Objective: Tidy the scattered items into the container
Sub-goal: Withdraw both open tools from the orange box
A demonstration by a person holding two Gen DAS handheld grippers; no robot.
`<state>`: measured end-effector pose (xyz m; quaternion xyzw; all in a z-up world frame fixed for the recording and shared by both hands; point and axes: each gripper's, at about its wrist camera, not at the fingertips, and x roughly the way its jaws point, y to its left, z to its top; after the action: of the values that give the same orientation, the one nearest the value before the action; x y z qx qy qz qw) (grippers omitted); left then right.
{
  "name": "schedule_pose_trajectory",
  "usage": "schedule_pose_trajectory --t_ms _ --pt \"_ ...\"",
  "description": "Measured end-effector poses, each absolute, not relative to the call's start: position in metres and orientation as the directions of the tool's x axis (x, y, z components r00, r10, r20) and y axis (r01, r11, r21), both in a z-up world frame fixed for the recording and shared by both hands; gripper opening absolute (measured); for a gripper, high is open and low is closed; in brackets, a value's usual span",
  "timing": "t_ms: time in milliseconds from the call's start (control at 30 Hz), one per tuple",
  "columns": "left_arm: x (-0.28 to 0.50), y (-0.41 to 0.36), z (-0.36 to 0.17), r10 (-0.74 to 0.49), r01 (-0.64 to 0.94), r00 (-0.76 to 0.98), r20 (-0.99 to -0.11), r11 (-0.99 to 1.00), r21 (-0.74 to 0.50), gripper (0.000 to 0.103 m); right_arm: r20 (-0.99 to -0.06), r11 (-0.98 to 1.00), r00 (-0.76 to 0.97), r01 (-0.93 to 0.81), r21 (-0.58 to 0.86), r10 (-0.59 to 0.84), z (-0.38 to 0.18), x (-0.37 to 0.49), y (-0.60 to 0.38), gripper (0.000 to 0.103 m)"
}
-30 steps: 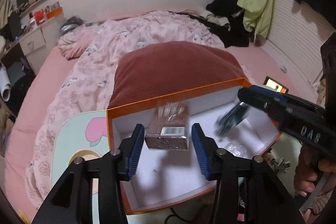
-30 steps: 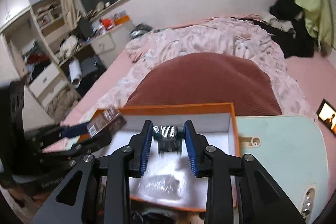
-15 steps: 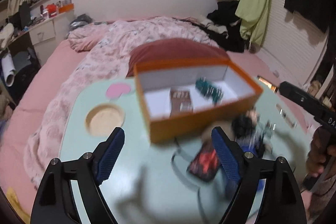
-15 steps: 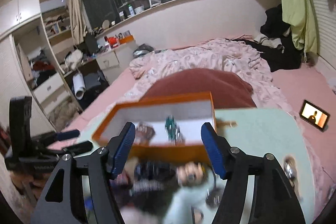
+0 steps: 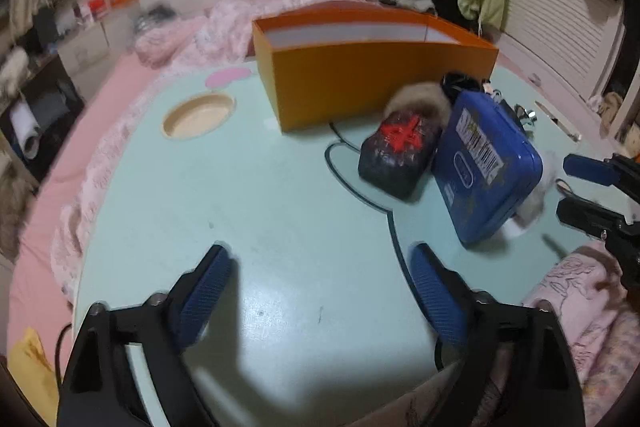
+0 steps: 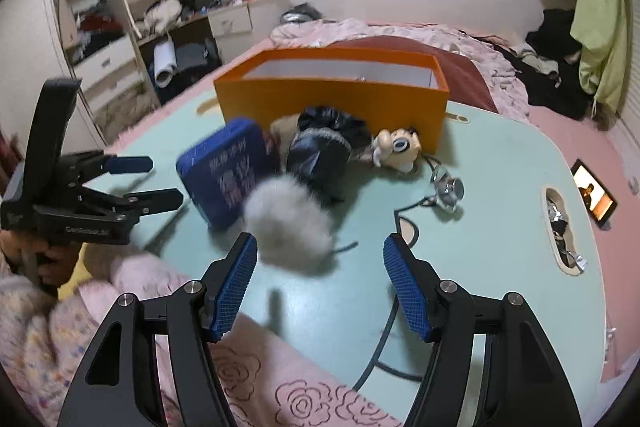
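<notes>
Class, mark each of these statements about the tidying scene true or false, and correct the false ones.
1. The orange box stands on the pale green table. True.
2. The left gripper is shut on the blue tin. False: its jaws are open with nothing between them.
3. The blue tin leans against a dark pouch with a red pattern. True.
4. The grey fluffy ball lies inside the orange box. False: it sits on the table, ahead of the right gripper.
5. The right gripper is empty. True.
</notes>
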<state>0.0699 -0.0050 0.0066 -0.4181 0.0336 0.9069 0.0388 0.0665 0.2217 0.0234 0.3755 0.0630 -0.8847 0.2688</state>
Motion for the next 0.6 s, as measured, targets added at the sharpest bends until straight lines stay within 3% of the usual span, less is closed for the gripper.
schedule_pose_trajectory --t_ms 100,200,300,600 --pt "0.072 -0.001 0.005 0.069 -0.124 -0.656 -0.751 -0.992 0.018 0.103 -0.735 -0.848 -0.552 0.526 0.061 -0.395 0.010 0.066 0.215 0.069" --pt "0.073 -0.003 0.004 0.079 -0.133 -0.663 -0.745 -0.991 0.014 0.103 -0.742 -0.857 -0.578 0.515 -0.009 -0.339 -0.002 0.064 0.212 0.091" --pt "0.074 -0.003 0.004 0.081 -0.136 -0.673 -0.735 -0.991 0.016 0.103 -0.749 -0.873 -0.567 0.486 0.030 -0.342 -0.008 0.051 0.222 0.103" --pt "0.073 -0.004 0.004 0.085 -0.140 -0.678 -0.731 -0.990 0.015 0.103 -0.714 -0.872 -0.599 0.488 0.031 -0.361 -0.010 0.055 0.229 0.103"
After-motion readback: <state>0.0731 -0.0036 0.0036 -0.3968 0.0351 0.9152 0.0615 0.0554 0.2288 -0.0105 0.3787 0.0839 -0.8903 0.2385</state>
